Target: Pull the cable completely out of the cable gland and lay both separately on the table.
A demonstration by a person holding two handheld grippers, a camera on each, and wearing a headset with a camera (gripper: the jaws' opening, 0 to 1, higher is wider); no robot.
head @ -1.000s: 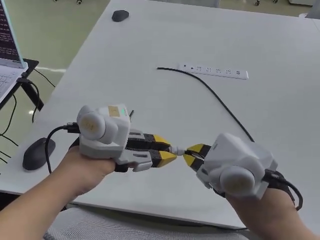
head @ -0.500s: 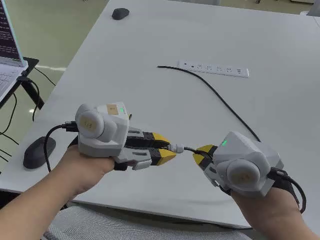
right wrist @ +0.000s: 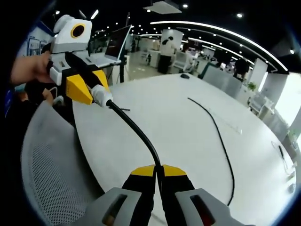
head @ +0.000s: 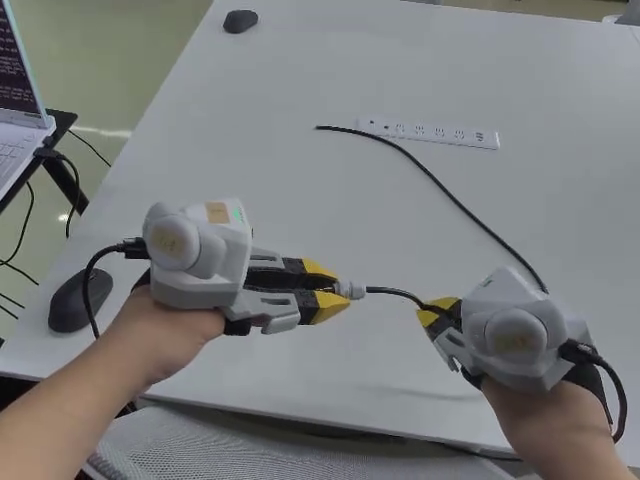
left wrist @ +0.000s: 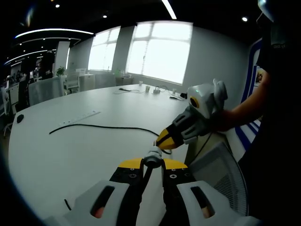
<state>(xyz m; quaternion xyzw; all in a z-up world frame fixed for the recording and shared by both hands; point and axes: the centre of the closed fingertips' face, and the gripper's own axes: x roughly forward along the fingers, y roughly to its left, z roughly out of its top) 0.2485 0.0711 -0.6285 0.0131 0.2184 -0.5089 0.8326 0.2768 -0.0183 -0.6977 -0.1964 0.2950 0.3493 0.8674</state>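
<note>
A small white cable gland (head: pixel 350 290) sticks out of the yellow tips of my left gripper (head: pixel 335 292), which is shut on it; it also appears at the jaw tips in the left gripper view (left wrist: pixel 152 156). A short black cable (head: pixel 395 294) runs from the gland to my right gripper (head: pixel 437 312), which is shut on it. In the right gripper view the cable (right wrist: pixel 136 134) arcs from my jaws up to the gland (right wrist: pixel 100 95) held by the left gripper (right wrist: pixel 91 93). Both grippers hover above the near table edge.
On the white table (head: pixel 300 180) a white power strip (head: pixel 430 133) lies at the back, its long black cord (head: pixel 440 195) trailing toward the right gripper. A dark mouse (head: pixel 240 20) sits at the far edge. A laptop (head: pixel 15 110) stands off-table left.
My right gripper has moved right and away from the left one, drawing more black cable out of the gland. The left gripper has stayed nearly in place.
</note>
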